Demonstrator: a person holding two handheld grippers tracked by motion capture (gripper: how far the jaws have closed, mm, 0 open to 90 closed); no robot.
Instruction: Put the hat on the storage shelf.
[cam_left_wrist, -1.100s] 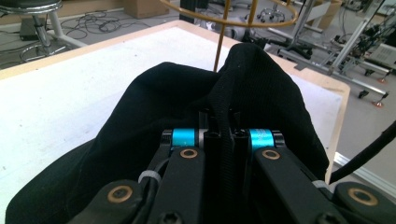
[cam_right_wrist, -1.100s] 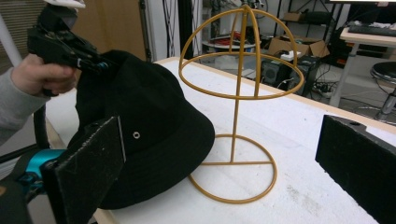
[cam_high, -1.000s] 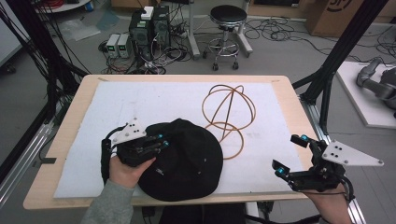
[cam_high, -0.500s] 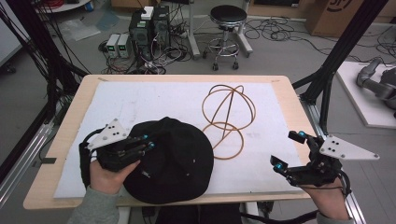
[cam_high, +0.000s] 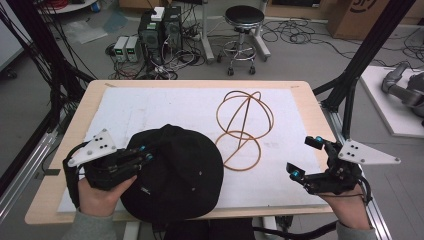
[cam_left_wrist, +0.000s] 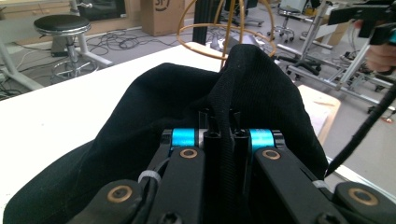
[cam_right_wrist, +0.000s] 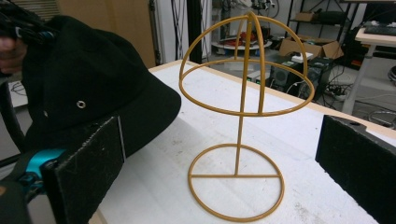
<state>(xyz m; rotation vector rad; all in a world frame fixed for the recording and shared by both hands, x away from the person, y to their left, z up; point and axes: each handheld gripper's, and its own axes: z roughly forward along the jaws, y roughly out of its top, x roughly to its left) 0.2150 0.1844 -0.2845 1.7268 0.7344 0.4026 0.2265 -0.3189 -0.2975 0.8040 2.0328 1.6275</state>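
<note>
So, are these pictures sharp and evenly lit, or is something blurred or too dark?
High view: even light, soft shadows, slightly soft. Left gripper view: the black hat is sharp but shows little detail, and the background is sharp. Right gripper view: the wire stand is sharp, and the near pads are slightly soft.

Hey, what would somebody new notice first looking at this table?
A black hat lies at the near left of the white table, its fabric pinched in the shut left tongs. Right of it stands a gold wire hat stand, while the right tongs hover open, holding nothing.
</note>
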